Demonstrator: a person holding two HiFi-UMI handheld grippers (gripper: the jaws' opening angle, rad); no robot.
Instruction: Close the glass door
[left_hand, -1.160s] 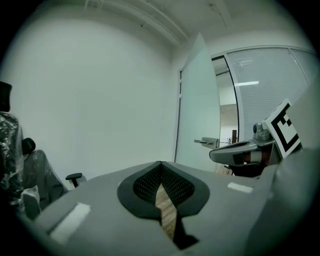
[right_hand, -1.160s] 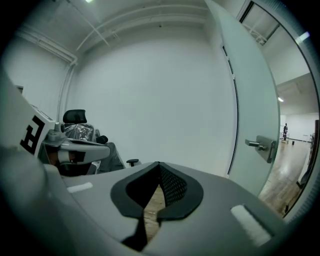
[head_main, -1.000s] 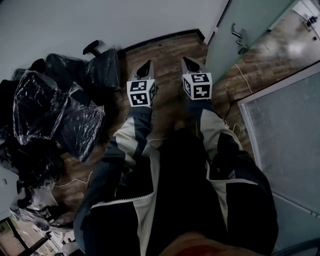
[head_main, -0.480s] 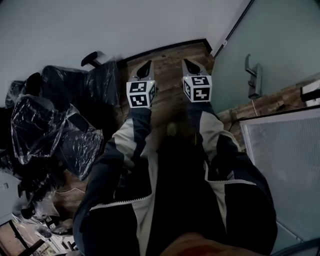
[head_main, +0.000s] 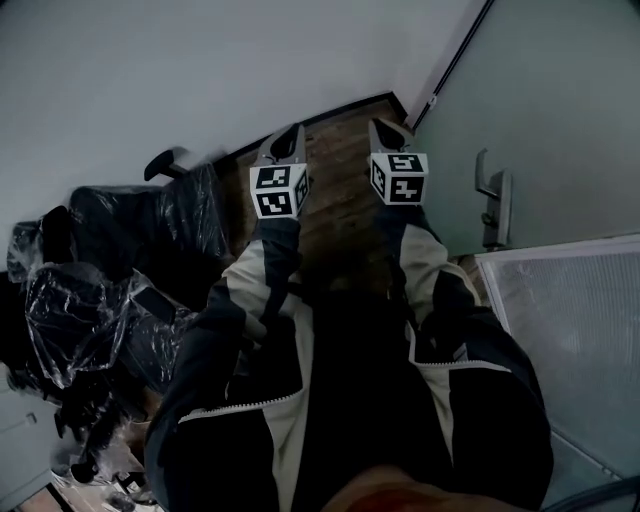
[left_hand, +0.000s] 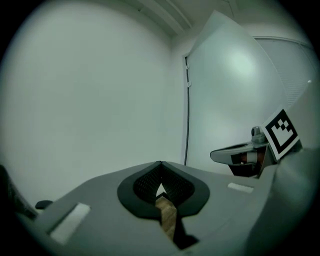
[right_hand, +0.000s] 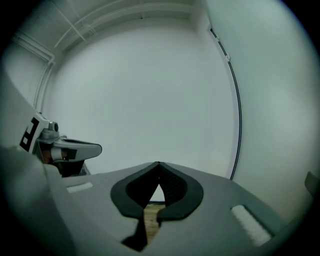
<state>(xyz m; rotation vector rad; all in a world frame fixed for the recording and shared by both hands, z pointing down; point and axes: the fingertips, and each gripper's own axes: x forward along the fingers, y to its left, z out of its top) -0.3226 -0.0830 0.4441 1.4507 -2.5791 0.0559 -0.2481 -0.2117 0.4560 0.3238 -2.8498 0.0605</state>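
Left of the left gripper (head_main: 288, 140), well apart from it, crowds a huddle of black office chairs (head_main: 150, 240) wrapped in clear plastic film (head_main: 80, 310) that creases and catches the light. One bare armrest (head_main: 163, 162) pokes out at the far end of the heap. Ahead of that gripper and the right gripper (head_main: 388, 132), a plain white wall (head_main: 150, 70) meets the brown wood-plank floor (head_main: 340, 200) along a dark skirting board (head_main: 335, 108). Behind and to the right of the right gripper shows a white-framed ribbed panel (head_main: 570, 330). Small clutter (head_main: 110, 470) lies beyond the near end of the chairs, too dim to identify
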